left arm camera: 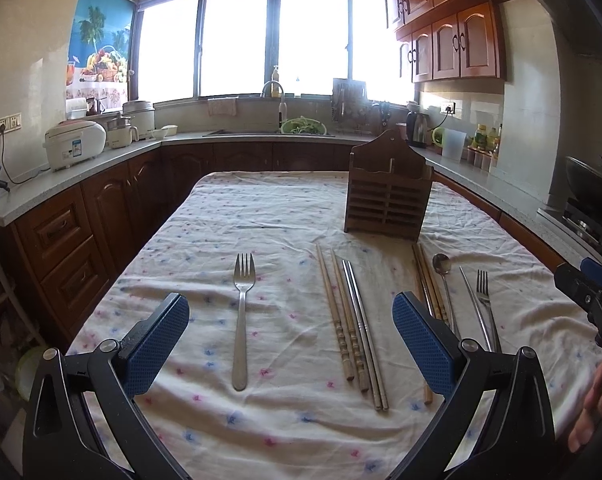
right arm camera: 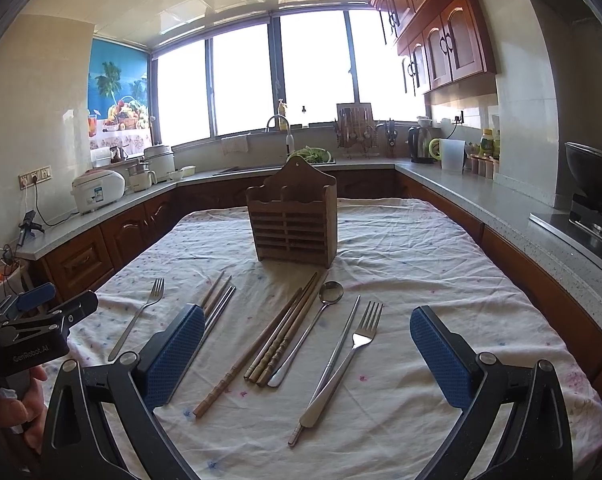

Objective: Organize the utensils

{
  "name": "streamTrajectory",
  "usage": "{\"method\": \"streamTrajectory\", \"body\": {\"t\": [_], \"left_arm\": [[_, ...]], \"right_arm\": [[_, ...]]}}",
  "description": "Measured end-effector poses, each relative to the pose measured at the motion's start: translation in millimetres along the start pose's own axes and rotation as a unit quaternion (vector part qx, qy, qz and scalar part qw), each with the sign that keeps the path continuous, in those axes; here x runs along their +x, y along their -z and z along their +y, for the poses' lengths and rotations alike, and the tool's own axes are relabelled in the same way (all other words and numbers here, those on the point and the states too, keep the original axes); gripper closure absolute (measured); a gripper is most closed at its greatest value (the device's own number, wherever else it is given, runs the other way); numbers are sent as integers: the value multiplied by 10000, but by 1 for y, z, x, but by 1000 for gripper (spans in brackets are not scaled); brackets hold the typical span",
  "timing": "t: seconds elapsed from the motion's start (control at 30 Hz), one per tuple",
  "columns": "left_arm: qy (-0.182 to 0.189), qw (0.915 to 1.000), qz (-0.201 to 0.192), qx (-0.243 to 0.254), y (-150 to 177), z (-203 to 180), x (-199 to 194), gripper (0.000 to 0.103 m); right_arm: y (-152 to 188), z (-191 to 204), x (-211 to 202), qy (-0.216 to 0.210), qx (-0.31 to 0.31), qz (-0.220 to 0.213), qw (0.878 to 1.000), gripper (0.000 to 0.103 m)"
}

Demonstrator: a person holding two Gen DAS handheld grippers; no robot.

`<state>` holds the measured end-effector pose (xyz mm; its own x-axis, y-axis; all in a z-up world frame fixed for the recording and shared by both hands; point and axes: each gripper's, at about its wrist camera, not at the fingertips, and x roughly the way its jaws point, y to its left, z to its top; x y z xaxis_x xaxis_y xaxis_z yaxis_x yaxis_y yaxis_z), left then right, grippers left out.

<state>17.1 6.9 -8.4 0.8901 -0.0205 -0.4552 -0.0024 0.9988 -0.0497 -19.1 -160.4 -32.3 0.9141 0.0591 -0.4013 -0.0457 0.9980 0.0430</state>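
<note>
Left gripper (left arm camera: pixel 291 338) open, fingers spread wide, holding nothing, hovering above the tablecloth (left arm camera: pixel 285 420). Between its fingers: a lone fork (left arm camera: pixel 242 320), tines pointing away, and a set of wooden chopsticks (left arm camera: pixel 341 316) touching a pair of metal chopsticks (left arm camera: pixel 364 332). Its right finger (left arm camera: pixel 423 348) partly covers a second bunch of wooden chopsticks (left arm camera: pixel 431 284).

Right gripper (right arm camera: pixel 307 354) also open and empty above the cloth. Between its fingers: wooden chopsticks (right arm camera: pixel 279 338) fanned out, a spoon (right arm camera: pixel 313 330) just right of them, then a metal chopstick (right arm camera: pixel 333 360) crossed by a second fork (right arm camera: pixel 351 354). Its left finger (right arm camera: pixel 173 354) overlaps the metal chopsticks.

Beyond all utensils stands a wooden slatted holder (right arm camera: pixel 293 220), upright, well apart from both grippers. Behind it, a kitchen counter (right arm camera: pixel 497 196) under the windows.
</note>
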Motion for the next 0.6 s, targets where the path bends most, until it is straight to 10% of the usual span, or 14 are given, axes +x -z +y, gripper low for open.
{"method": "streamTrajectory", "body": {"t": [0.43,0.6], "left_arm": [[150,9967,775,-198,-16,8,49,0],[124,9942,1070,68,-28,4,70,0]], "right_arm": [[-18,-18,36,-198,316,463,9982,1],[-29,-27,62,-190,477,748,9959,16]]}}
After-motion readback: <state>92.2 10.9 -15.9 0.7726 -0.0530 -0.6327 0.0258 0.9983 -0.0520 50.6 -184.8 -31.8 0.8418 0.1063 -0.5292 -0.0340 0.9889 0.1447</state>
